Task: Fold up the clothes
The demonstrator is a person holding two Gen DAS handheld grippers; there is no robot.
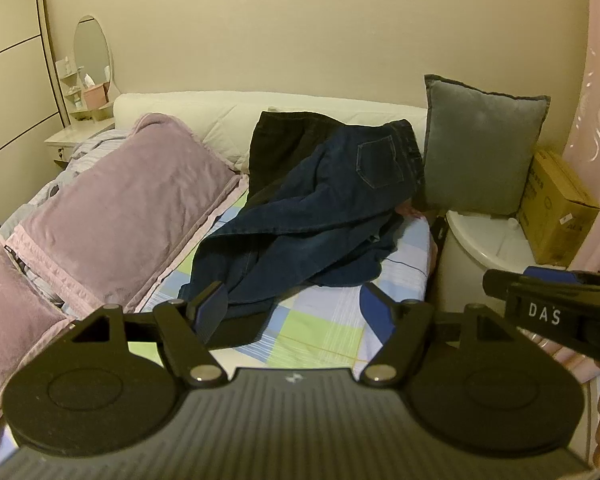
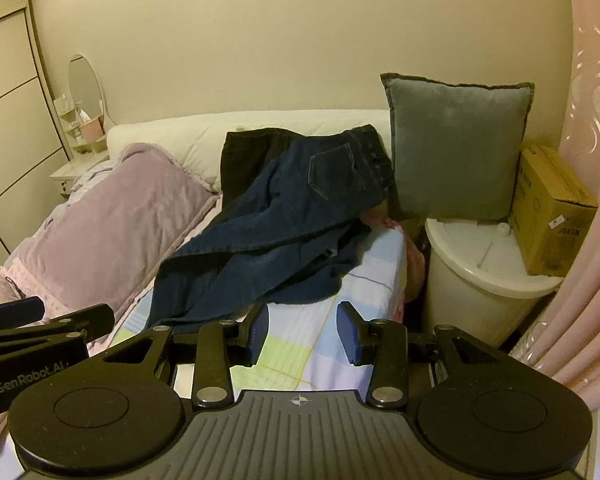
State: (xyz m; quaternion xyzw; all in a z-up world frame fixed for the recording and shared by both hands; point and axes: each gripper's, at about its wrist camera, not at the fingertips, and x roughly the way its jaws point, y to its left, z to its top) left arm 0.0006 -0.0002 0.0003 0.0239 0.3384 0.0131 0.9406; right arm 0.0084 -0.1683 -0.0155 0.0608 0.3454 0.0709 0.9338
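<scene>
The jeans (image 1: 312, 216) lie crumpled on the bed (image 1: 320, 332), their waist propped against the headboard (image 1: 220, 120) beside a grey cushion (image 1: 480, 144). The left hand-held gripper (image 1: 292, 312) hovers just before the nearest denim hem, jaws spread wide and empty. The right hand-held gripper (image 2: 302, 330) hangs over the checked sheet, jaws apart, holding nothing.

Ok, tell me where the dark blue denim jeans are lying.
In both wrist views the dark blue denim jeans sprawl mid-bed on the checked sheet, between the pink velvet blanket and grey square cushion.
</scene>
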